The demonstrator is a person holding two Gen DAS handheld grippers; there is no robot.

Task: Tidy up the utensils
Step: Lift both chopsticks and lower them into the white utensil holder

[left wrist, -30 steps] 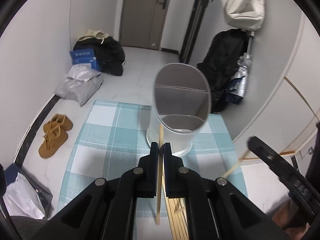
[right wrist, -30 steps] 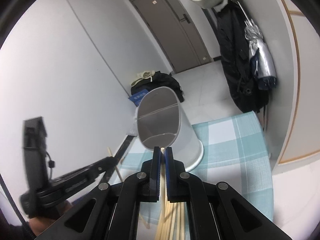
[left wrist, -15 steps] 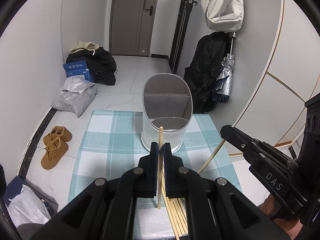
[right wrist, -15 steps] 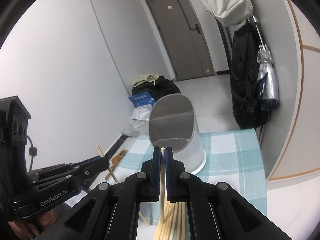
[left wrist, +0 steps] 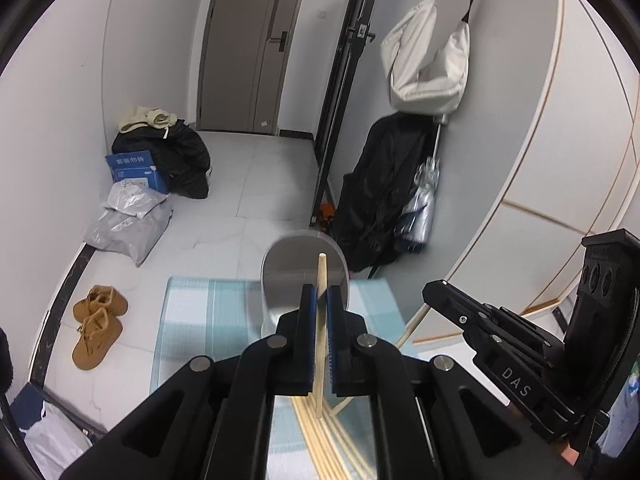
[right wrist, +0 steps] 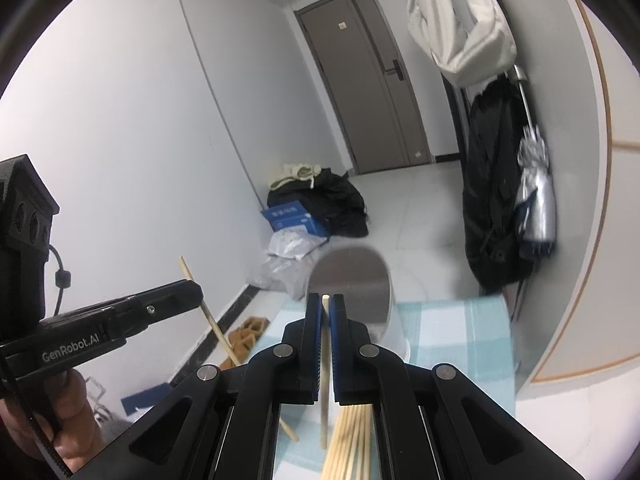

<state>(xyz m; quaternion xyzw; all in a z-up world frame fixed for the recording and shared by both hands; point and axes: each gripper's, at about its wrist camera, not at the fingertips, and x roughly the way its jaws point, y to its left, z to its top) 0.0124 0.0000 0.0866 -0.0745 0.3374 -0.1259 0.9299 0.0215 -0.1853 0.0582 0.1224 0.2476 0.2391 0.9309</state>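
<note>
Below your two grippers a table draped in a teal-and-white checked cloth (left wrist: 200, 320) is standing on a pale tiled floor (left wrist: 248, 184), and a white oval utensil holder (left wrist: 288, 272) is sitting near the cloth's far edge. Your left gripper (left wrist: 319, 300) is clamping one wooden chopstick (left wrist: 320, 344) upright between its blue pads, its tip showing against the holder's open mouth. Your right gripper (right wrist: 325, 308) is pinching a second chopstick (right wrist: 325, 368) the same way, jaws closed on it, in line with the holder. A bundle of loose chopsticks (right wrist: 352, 436) is lying on the cloth at its near edge, under both grippers. Your hand (right wrist: 60, 412) is showing at the lower left of the right wrist view, wrapped round the left tool's handle. Around the table, a grey door (left wrist: 244, 44) is closing off the far wall, a black bag and a blue box (left wrist: 136, 168) are sitting in the left corner beside grey plastic parcels, a pair of tan boots (left wrist: 96, 328) is lying by the left wall, and a white bag (left wrist: 428, 56), a black coat and a folded silver umbrella (right wrist: 536, 196) are hanging on the right.
</note>
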